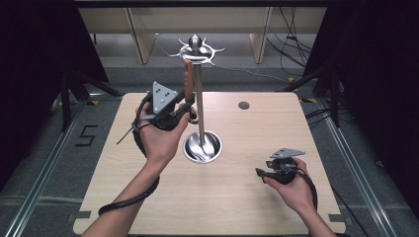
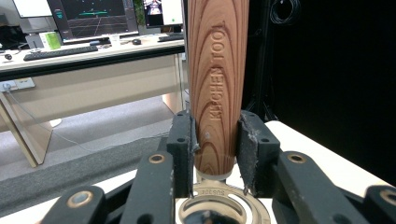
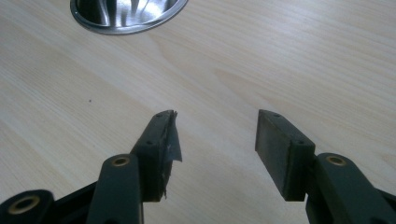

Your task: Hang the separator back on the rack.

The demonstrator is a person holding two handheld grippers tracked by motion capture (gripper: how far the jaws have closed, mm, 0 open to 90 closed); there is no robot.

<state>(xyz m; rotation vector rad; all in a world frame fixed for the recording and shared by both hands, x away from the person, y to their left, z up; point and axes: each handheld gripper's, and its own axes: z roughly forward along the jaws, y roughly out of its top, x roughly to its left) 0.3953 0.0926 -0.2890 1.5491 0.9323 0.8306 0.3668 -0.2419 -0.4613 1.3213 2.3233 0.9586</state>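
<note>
Your left tongs [image 2: 215, 154] are clenched on a brown grained wooden handle [image 2: 217, 84] stamped "KITCHEN TOOL", upright beside the steel pole of the hook-topped utensil stand [image 1: 197, 94]. Its shiny round base dish [image 1: 202, 146] sits mid-surface on the pale wood surface [image 1: 237, 197]. Your right tongs [image 3: 215, 140] hang released above bare wood.

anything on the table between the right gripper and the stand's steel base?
Nothing. In the high view, bare wood runs from the right gripper to the stand base; the right gripper view shows the same bare tabletop.
</note>
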